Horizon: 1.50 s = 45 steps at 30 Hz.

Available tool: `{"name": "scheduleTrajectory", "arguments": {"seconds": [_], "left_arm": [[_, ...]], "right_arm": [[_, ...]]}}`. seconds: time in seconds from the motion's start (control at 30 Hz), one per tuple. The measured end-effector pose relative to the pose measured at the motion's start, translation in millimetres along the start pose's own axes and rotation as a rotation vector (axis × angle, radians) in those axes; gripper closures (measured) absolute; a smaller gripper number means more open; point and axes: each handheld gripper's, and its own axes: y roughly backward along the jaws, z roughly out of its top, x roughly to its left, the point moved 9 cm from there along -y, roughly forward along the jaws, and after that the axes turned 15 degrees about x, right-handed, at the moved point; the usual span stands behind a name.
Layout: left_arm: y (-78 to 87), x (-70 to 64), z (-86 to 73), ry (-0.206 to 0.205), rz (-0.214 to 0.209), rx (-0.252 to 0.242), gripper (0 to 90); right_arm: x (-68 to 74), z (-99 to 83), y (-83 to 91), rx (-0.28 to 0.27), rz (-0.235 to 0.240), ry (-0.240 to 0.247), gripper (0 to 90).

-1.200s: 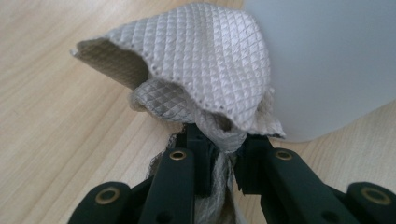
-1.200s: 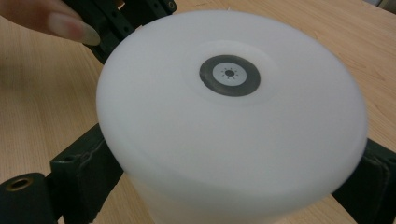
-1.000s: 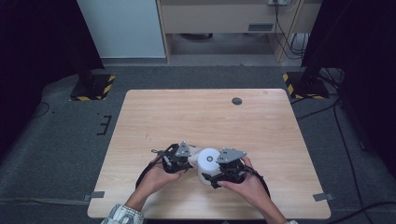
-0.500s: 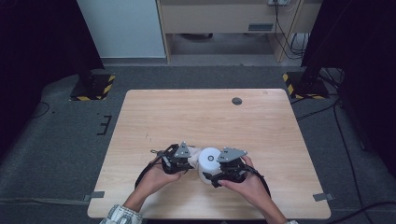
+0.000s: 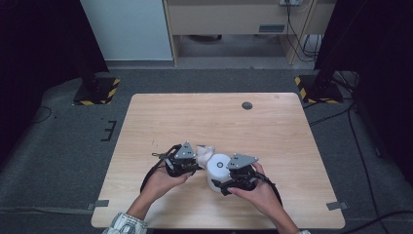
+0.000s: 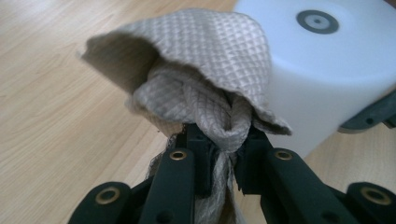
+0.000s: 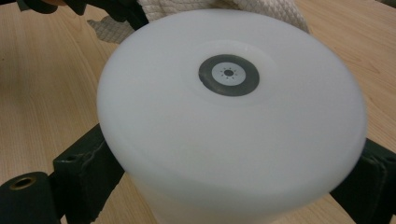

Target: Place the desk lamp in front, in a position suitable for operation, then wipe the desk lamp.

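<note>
Left gripper (image 5: 192, 163): we pinched the cloth (image 6: 201, 74) tight | right gripper (image 5: 225, 181): fingers clasped the white canister (image 7: 233, 121) | both low over the tabletop (image 5: 272, 131)

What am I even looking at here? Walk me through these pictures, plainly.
A person sits at a wooden table holding a hand-held clamping tool in each hand. One picture comes from a camera overhead; the other two come from small cameras riding on each tool. The left tool pinches a bunched beige cloth with a woven diamond pattern. The right tool clamps a white cylinder that has a dark ring mark on top, its jaws on either side. The cloth is pressed against the cylinder's side. A small dark disc lies near the table's far edge.
</note>
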Motion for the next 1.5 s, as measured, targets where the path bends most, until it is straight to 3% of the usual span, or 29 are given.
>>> {"name": "scheduleTrajectory", "arguments": {"seconds": [0.1,0.13,0.2,0.23,0.27,0.3,0.37,0.47,0.67,0.8,0.87,0.93,1.03,1.07,1.1,1.23,1.3,1.33,1.5], "left_arm": [[-6.8,-1.1,-3.6,-0.003,-0.003,0.025,78.1],[-16.8,-0.4,-8.3,-0.014,0.002,0.069,78.2],[-28.4,1.6,-13.1,-0.013,0.002,0.116,78.2],[-28.4,1.6,-13.1,-0.013,0.002,0.116,78.2],[-36.4,3.0,-19.2,-0.030,0.006,0.162,78.2],[-38.4,3.3,-21.5,-0.039,0.011,0.177,78.1],[-39.0,3.4,-22.0,-0.039,0.009,0.179,78.2],[-25.8,3.5,-11.4,-0.007,-0.004,0.090,78.1],[-4.3,0.7,0.2,0.003,0.004,0.017,78.2],[-6.8,-1.8,-1.0,0.001,0.003,0.032,78.2],[-17.8,-1.9,-7.5,-0.009,0.009,0.084,78.2],[-20.4,-0.5,-8.7,-0.007,0.009,0.093,78.2],[-15.8,0.5,-5.1,0.002,0.008,0.064,78.2],[-7.5,-0.5,1.0,0.018,0.000,0.017,78.2],[-3.9,-0.6,3.0,0.021,0.001,0.002,78.1],[-1.7,-1.5,3.6,0.020,-0.005,-0.006,78.2],[-7.1,-2.7,0.4,0.002,0.000,0.024,78.1],[-14.8,-3.7,-5.1,-0.017,0.012,0.069,78.1],[-26.1,-1.5,-11.3,-0.015,0.005,0.110,78.1]], "right_arm": [[-0.3,-0.3,0.0,0.000,0.003,0.000,8.7],[-0.3,-0.8,0.4,0.003,0.010,0.005,8.7],[-0.8,-0.6,0.4,0.003,0.014,0.006,8.7],[-0.8,-0.6,0.4,0.003,0.014,0.006,8.7],[-1.2,-0.3,0.1,0.001,0.014,0.006,8.7],[-0.9,-0.5,0.3,0.003,0.012,0.007,8.7],[-0.9,-0.7,0.4,0.002,0.011,0.010,8.7],[-2.1,-0.3,0.0,0.001,0.014,0.005,8.7],[-2.4,-0.8,0.3,0.001,0.007,0.006,8.7],[-2.9,-1.5,0.9,0.001,0.006,0.005,8.7],[-3.1,-1.6,0.9,-0.001,0.007,0.005,8.7],[-3.6,-1.8,1.1,0.003,0.007,0.004,8.7],[-5.6,-2.0,1.2,0.003,0.004,-0.001,8.7],[-6.7,-1.9,1.1,0.002,0.003,-0.004,8.7],[-7.6,-1.9,1.1,0.001,0.005,-0.009,8.7],[-9.2,-1.8,0.9,-0.001,0.004,-0.016,8.7],[-8.8,-1.7,0.8,0.001,0.001,-0.009,8.7],[-8.8,-1.5,0.7,0.001,0.001,-0.009,8.7],[-8.6,-1.6,0.8,0.002,-0.001,-0.010,8.7]]}}
